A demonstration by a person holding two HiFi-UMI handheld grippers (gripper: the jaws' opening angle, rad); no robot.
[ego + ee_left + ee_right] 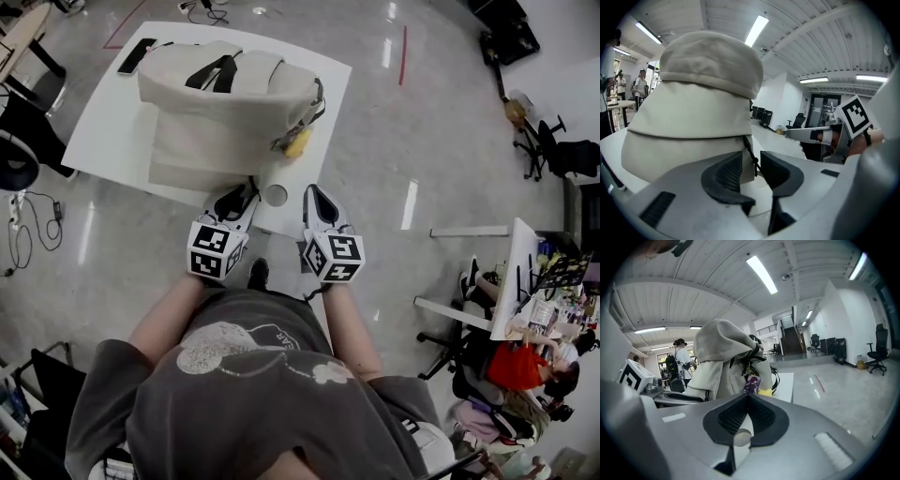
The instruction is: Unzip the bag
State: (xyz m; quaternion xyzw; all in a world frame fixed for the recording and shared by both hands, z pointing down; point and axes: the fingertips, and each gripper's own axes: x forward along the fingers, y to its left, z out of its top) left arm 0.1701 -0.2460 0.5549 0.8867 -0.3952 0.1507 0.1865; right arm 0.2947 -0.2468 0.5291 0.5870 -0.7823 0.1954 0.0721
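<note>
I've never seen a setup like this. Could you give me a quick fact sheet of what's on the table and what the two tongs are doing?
Table: white
Bag: cream with black straps, lying on the table
Charm: yellow, at the bag's right end
Phone: dark, at the table's far left corner
Round object: small, white, near the front edge
Left tongs: open, at the bag
Cord: black, hangs from the bag between the left jaws, not pinched
Right tongs: shut, holding nothing

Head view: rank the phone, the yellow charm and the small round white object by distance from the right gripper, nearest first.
1. Small round white object, just left of the right gripper.
2. Yellow charm, farther up, by the bag.
3. Phone, far left on the table.
</note>
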